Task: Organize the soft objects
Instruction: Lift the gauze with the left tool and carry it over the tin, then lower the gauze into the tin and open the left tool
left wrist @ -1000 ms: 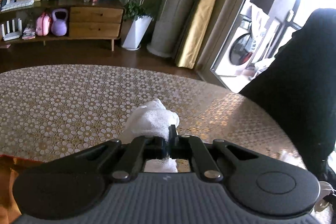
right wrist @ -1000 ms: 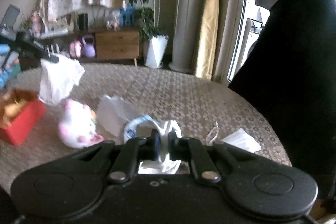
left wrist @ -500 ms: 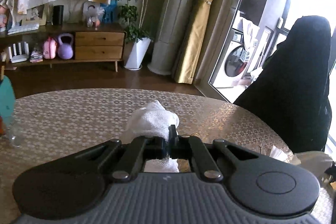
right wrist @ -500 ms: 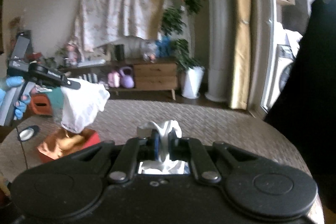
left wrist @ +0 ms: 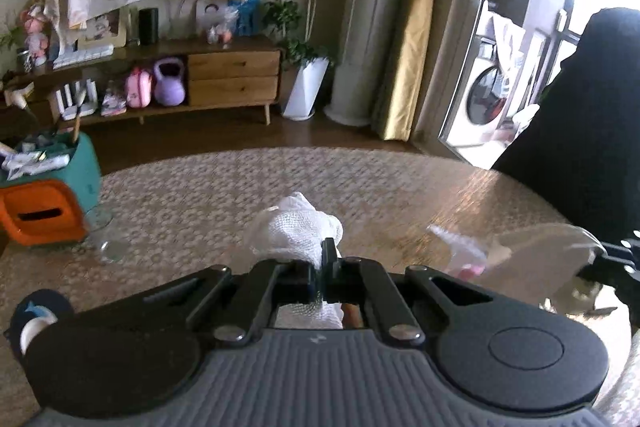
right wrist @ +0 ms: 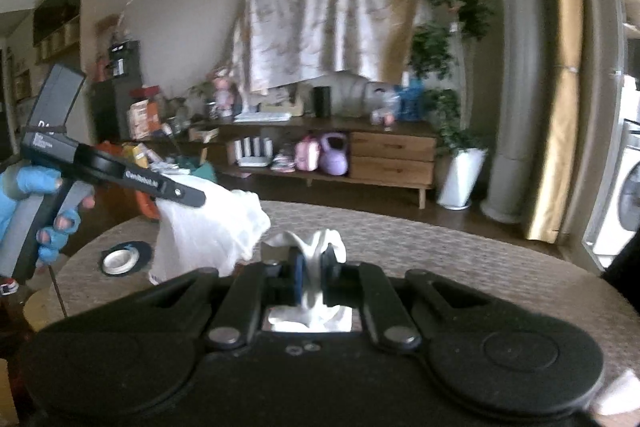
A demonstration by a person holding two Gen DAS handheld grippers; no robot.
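Note:
My left gripper (left wrist: 325,259) is shut on a white mesh cloth (left wrist: 296,227) and holds it above the round patterned table (left wrist: 240,187). In the right wrist view the same left gripper (right wrist: 176,193) shows at the left with the cloth (right wrist: 208,227) hanging from it. My right gripper (right wrist: 314,263) is shut on a white plastic bag (right wrist: 308,243), held above the table (right wrist: 440,251). In the left wrist view the right gripper's bag (left wrist: 540,251) shows blurred at the right edge.
An orange and teal bin (left wrist: 48,195) with clutter stands at the table's left. A glass (left wrist: 108,243) sits beside it. A tape roll on a dark disc (right wrist: 120,259) lies on the table's left. A black chair back (left wrist: 592,115) stands at the right.
Both grippers have lifted and swung left with their loads still held. The table items seen under the right gripper a second ago have dropped out of its view.

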